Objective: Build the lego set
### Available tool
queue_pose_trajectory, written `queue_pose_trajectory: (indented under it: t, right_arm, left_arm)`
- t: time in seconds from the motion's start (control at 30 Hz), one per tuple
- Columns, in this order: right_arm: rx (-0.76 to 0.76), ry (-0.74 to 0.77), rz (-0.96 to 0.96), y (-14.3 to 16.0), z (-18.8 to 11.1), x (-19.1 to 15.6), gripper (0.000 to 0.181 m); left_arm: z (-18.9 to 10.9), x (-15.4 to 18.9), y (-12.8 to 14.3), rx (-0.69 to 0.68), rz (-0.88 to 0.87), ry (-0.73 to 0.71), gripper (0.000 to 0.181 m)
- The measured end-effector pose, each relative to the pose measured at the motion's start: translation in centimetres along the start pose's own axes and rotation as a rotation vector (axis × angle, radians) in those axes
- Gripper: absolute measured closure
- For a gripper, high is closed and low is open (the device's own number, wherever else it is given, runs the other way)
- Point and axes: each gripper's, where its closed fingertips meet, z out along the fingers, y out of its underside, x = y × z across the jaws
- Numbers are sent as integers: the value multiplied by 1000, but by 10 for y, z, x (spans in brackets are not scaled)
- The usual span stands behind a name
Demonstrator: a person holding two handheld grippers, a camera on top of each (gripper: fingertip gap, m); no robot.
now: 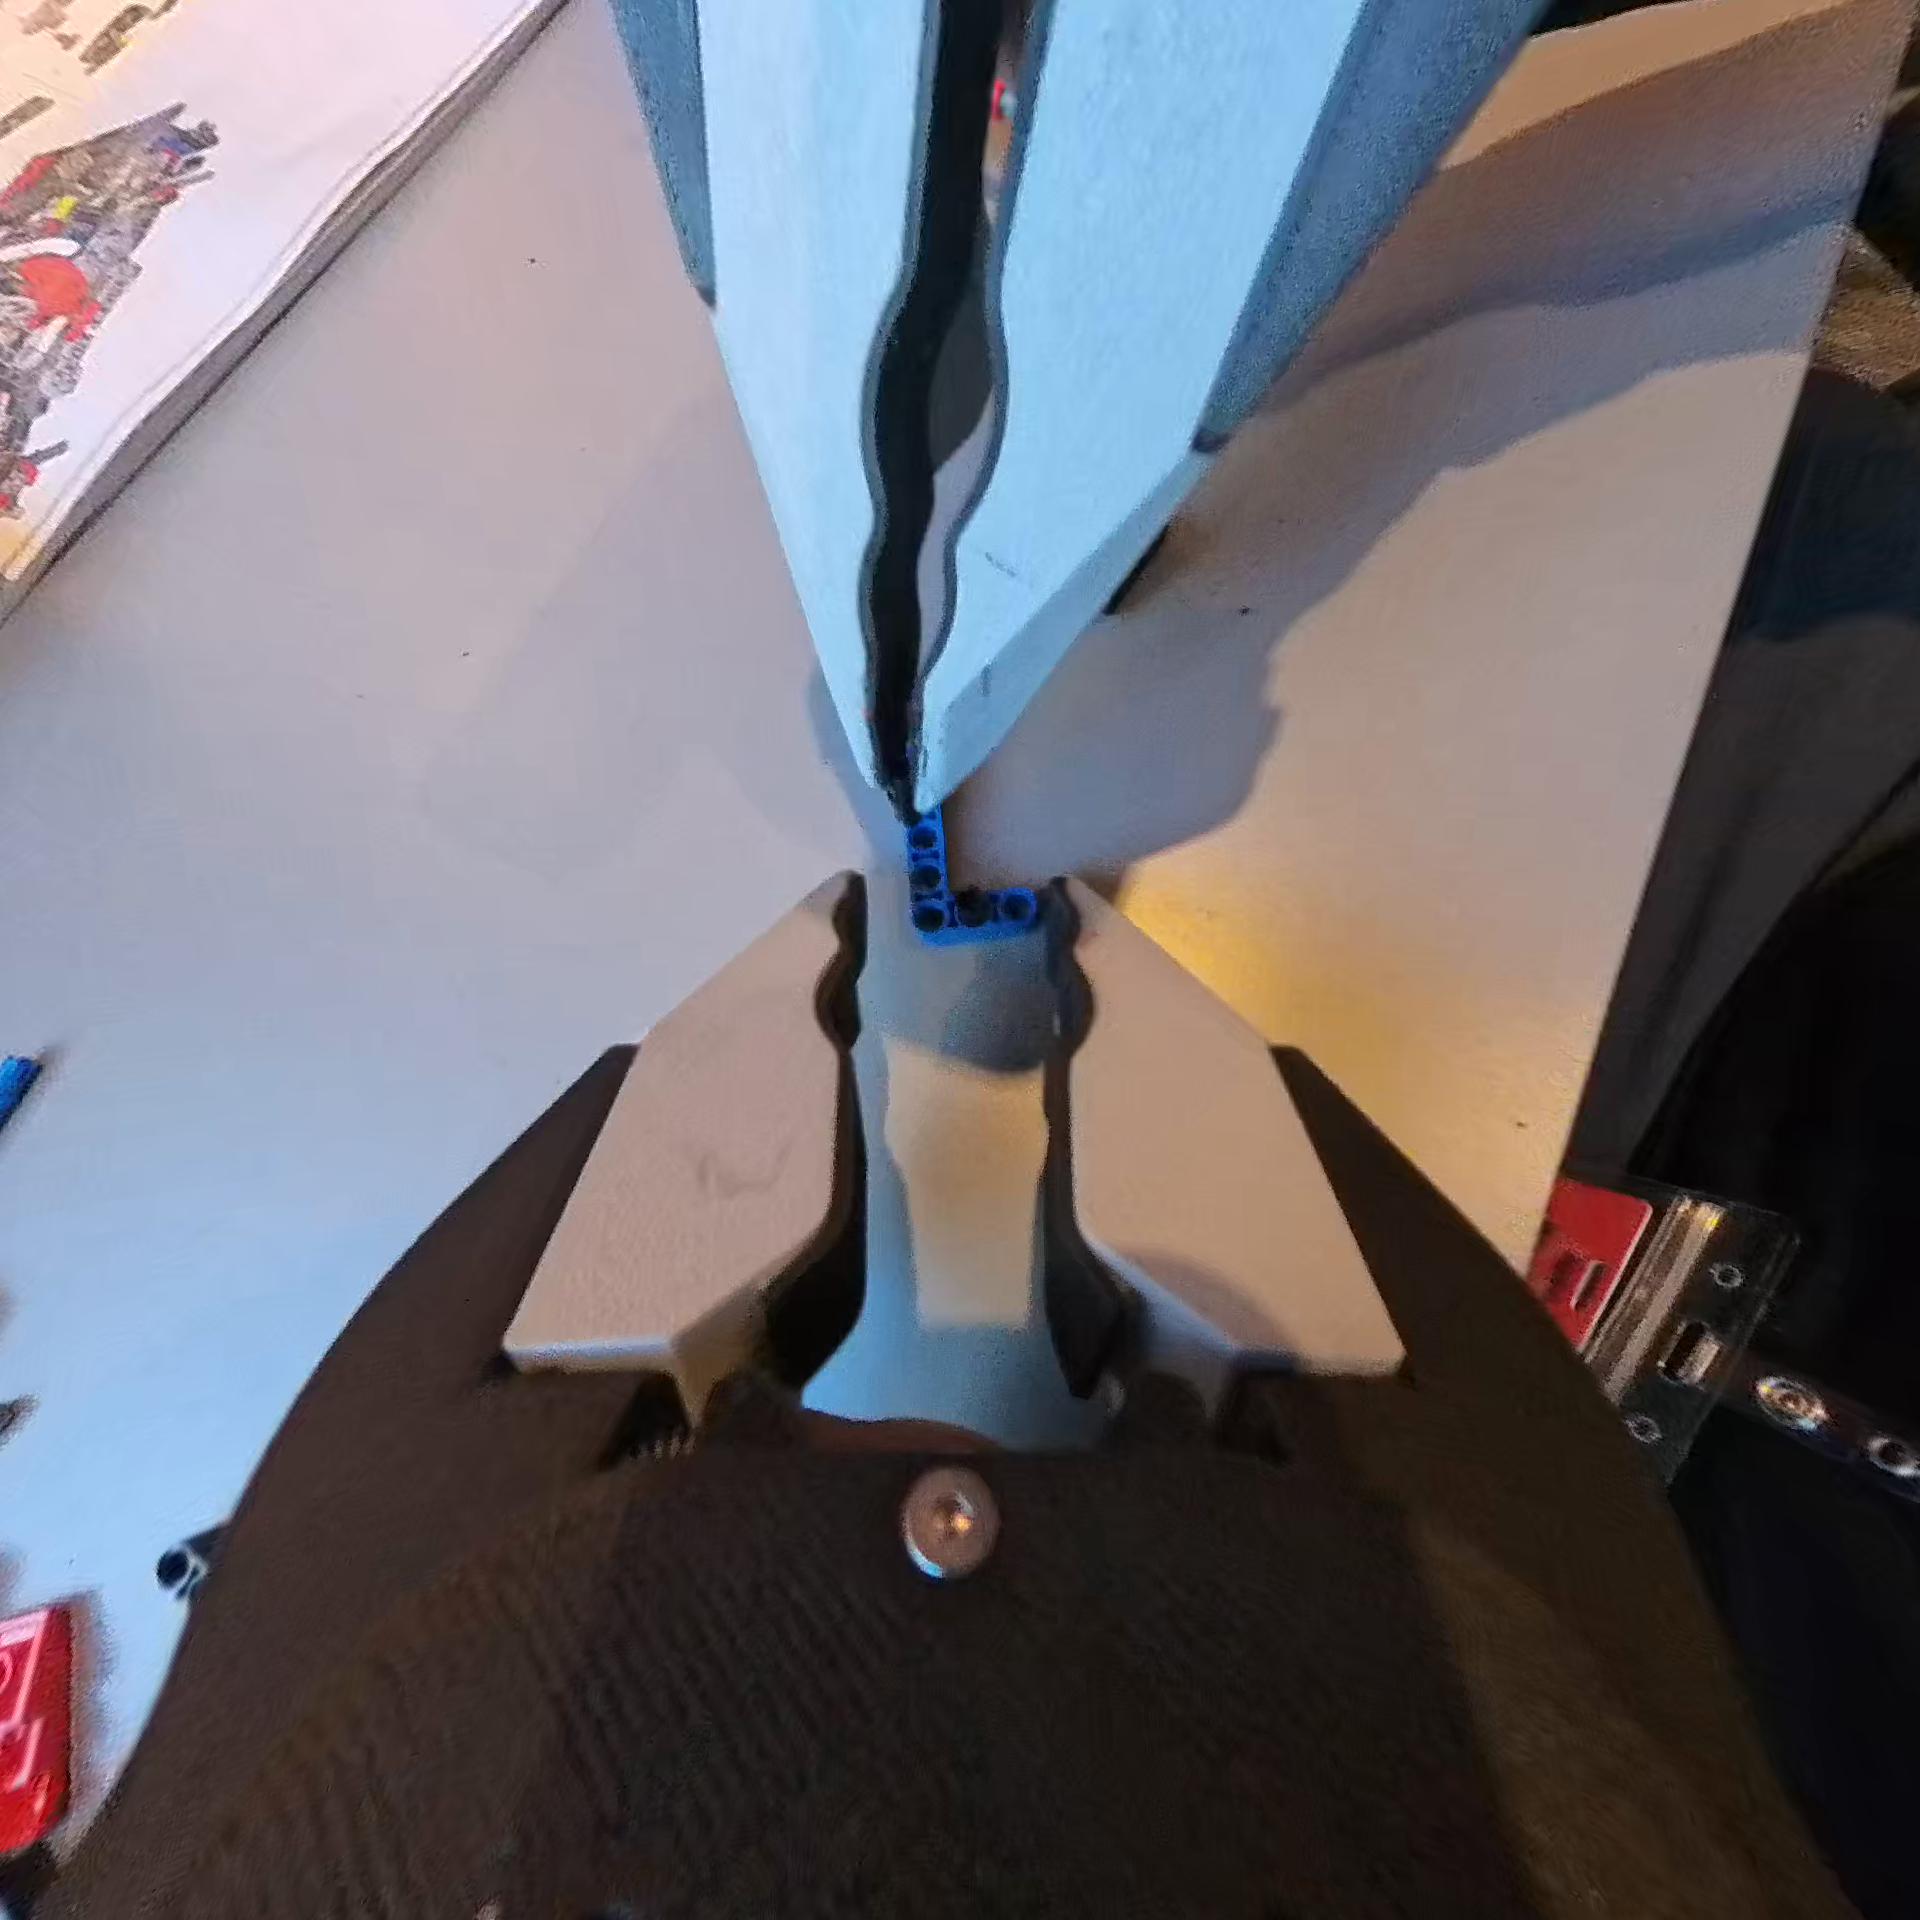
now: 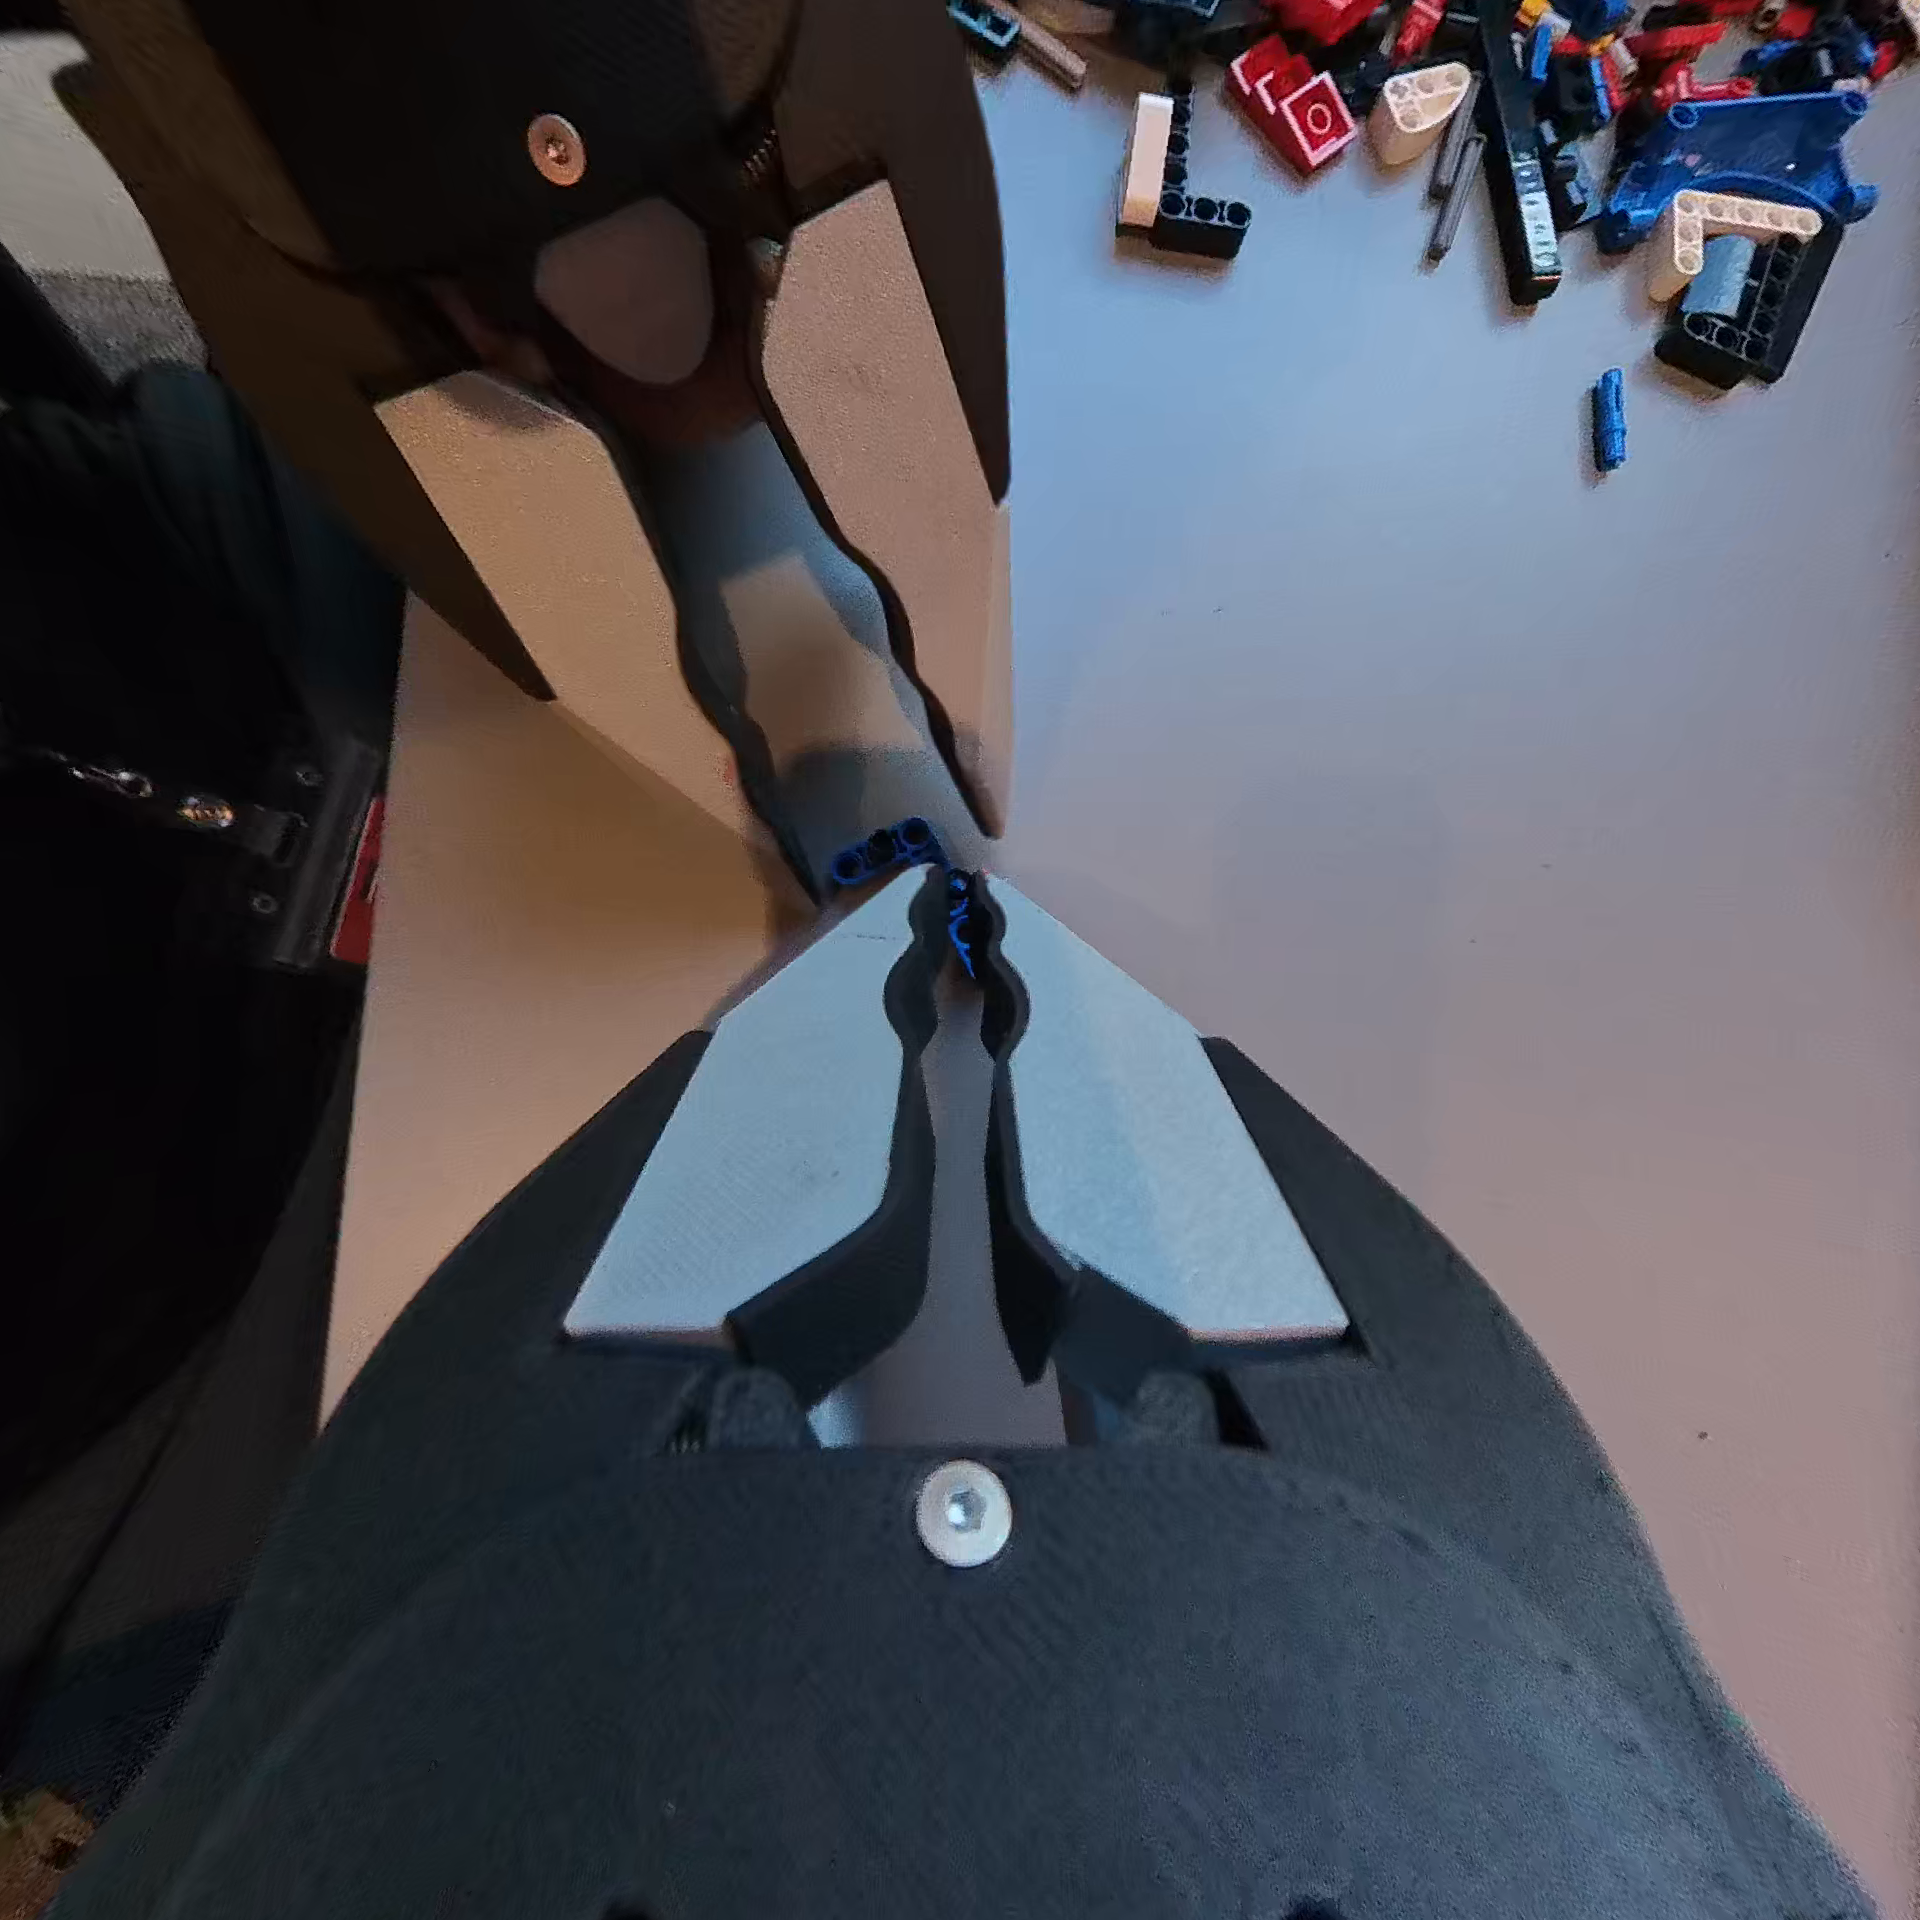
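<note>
A blue L-shaped beam with holes (image 1: 971,914) hangs just above the pale table (image 1: 416,727). My right gripper (image 2: 961,883) is shut on one arm of it; blue plastic shows between its black pads. In the left wrist view the right gripper (image 1: 906,795) comes down from the top. My left gripper (image 1: 958,894) is open, its jaws standing either side of the beam's other arm, with a small gap on the left. In the right wrist view the left gripper (image 2: 901,857) reaches in from the upper left around the beam (image 2: 883,844).
A heap of loose red, blue, black and white parts (image 2: 1558,135) lies at the far right, with a single blue pin (image 2: 1608,416) nearer. An instruction booklet (image 1: 114,260) lies at the far left. The table's edge (image 1: 1621,935) runs close by, next to a person's dark clothing. The tips of both grippers are at nearly the same place. Both grippers' tips are roughly 20 cm from the single blue pin (image 2: 1608,416).
</note>
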Motion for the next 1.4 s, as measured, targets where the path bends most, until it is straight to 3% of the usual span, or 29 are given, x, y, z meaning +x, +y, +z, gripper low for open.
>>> queue_pose_trajectory:
  t: [0.1, 0.93, 1.23, 1.4]
  right_arm:
    - [-51, -7, -37, 5, 4, 0, 181]
    - [-53, -43, -221, 9, 8, 7, 181]
    - [27, -75, -3, 12, 12, 8, 181]
    - [6, -57, -2, 10, 13, 10, 181]
  left_arm:
    - [4, -3, -2, -2, -17, 44, 159]
    - [4, -6, -1, 9, 29, 210, 160]
    - [5, -6, 0, 7, 23, 214, 160]
    - [5, -8, 0, 5, 17, 204, 160]
